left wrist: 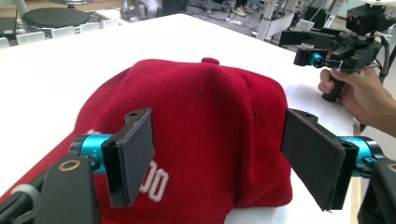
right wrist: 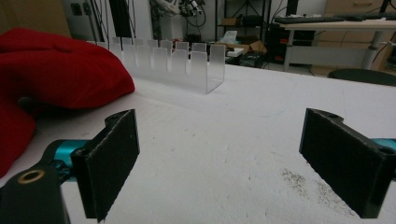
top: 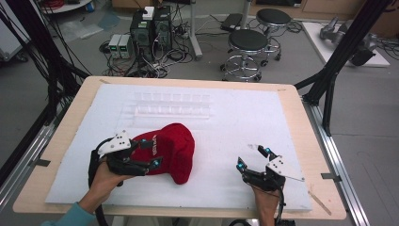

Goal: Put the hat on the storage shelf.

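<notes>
A red cap with white lettering lies on the white foam sheet, left of the middle. My left gripper is open at the cap's left side, one jaw on either side of its edge. In the left gripper view the cap sits just beyond the open pads, which hold nothing. My right gripper is open over bare sheet to the right of the cap, well apart from it. In the right gripper view the gripper holds nothing, and the cap is at the far left.
A clear acrylic slotted rack stands behind the cap; the right gripper view has the rack ahead. The wooden table rims the sheet. Stools, computers and cables are on the floor beyond. A dark speckled patch marks the sheet.
</notes>
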The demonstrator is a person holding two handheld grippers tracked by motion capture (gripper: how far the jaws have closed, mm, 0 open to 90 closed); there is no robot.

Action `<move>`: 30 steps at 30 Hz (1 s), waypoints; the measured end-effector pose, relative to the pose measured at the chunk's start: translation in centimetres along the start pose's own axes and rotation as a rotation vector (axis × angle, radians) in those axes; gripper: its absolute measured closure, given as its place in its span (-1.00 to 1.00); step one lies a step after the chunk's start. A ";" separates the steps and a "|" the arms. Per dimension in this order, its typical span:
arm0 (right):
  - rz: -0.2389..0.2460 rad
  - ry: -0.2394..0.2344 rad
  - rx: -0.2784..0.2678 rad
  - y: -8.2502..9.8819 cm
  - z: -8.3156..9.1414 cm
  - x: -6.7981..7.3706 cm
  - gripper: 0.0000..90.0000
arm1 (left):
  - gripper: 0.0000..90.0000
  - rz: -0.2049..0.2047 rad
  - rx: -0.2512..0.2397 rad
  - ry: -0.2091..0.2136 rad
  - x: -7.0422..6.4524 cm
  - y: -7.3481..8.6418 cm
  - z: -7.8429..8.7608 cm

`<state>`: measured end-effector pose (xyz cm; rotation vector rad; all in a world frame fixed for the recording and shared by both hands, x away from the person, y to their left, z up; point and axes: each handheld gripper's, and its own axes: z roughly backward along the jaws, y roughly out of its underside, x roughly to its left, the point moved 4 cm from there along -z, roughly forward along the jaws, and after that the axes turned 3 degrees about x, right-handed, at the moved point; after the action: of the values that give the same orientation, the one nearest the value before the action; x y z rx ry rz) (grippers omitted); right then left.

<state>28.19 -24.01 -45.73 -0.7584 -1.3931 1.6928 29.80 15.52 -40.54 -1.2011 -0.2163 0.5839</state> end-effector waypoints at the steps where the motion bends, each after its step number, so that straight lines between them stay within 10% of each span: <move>1: -0.002 0.000 0.002 0.0 0.0 0.0 -0.76 | -0.42 0.001 0.001 -0.002 0.2 -0.1 0.2; 7: -0.002 0.001 0.002 0.0 0.0 0.0 -0.76 | -0.43 0.044 0.058 -0.001 1.5 -0.7 1.0; 17: 0.001 0.003 0.006 0.0 0.0 0.1 -0.76 | -0.47 -0.112 0.153 0.005 3.2 -1.6 0.5; 30: 0.000 0.003 0.004 0.0 0.0 0.0 -0.76 | -0.62 -0.099 0.198 0.035 4.5 -1.8 -1.7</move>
<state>28.19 -23.98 -45.75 -0.7587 -1.3878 1.6933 34.85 16.14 -40.18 -1.0025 -0.1832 0.4856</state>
